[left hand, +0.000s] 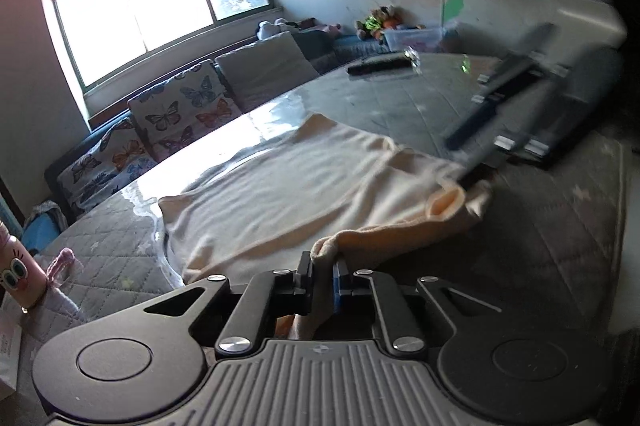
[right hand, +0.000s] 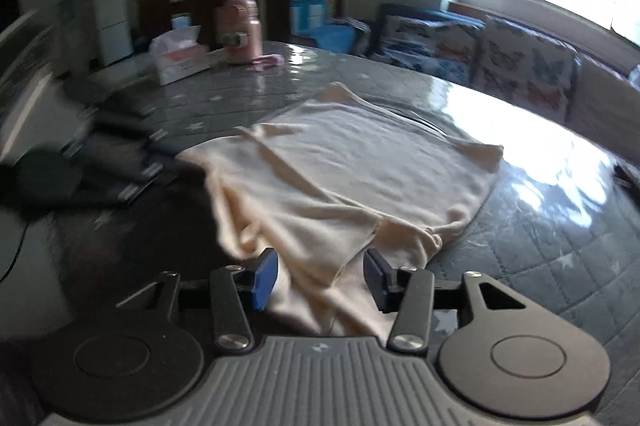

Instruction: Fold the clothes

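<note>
A cream garment (left hand: pixel 288 181) lies spread on the grey quilted table cover (left hand: pixel 540 238). My left gripper (left hand: pixel 323 274) is shut on a bunched edge of the garment at its near side. My right gripper (right hand: pixel 320 278) is open, its blue-padded fingers on either side of a fold of the same garment (right hand: pixel 360 165), with cloth between them. In the left wrist view the right gripper (left hand: pixel 472 161) shows blurred at the garment's far right corner. In the right wrist view the left gripper (right hand: pixel 160 149) shows blurred at the garment's left edge.
A pink bottle (right hand: pixel 242 29) and a tissue box (right hand: pixel 180 57) stand at the table's far side. A dark remote (left hand: pixel 378 65) lies on the table. A sofa with butterfly cushions (left hand: pixel 180 113) runs under the window.
</note>
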Demonstrator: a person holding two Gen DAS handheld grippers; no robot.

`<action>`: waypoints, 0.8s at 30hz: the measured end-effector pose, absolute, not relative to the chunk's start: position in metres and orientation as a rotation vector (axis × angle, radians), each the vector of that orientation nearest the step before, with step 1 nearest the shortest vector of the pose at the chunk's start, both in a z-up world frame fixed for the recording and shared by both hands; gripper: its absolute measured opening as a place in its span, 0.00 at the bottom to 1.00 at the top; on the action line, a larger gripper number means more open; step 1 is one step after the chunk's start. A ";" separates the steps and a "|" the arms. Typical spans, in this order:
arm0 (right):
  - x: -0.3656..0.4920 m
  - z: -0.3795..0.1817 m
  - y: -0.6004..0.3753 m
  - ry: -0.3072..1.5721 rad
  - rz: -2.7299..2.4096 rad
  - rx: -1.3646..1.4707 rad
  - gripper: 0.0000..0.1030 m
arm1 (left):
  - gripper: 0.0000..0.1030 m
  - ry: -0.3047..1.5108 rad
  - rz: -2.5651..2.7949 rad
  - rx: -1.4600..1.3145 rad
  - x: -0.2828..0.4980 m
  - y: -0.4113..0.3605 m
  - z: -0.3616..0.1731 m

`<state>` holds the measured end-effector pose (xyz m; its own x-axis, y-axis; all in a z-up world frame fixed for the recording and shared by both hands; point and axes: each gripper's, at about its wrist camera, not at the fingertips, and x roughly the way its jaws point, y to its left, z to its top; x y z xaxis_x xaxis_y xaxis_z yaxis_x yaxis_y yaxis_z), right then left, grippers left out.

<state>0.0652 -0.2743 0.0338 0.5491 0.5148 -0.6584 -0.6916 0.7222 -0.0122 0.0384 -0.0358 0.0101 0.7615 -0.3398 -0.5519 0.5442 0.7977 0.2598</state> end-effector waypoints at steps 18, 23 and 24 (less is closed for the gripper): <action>0.076 0.011 -0.231 0.636 0.753 -0.403 0.15 | 0.18 0.545 -0.496 0.372 0.054 -0.029 0.016; 0.082 0.025 -0.237 0.641 0.733 -0.308 0.13 | 0.49 0.513 -0.457 0.467 0.032 -0.028 0.007; 0.083 0.027 -0.238 0.640 0.729 -0.296 0.12 | 0.49 0.511 -0.449 0.477 0.030 -0.027 0.005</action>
<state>0.0831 -0.2382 0.0269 0.5679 0.5237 -0.6350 -0.6974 0.7159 -0.0332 0.0295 -0.0272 0.0045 0.7813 -0.2843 -0.5556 0.5145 0.7973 0.3155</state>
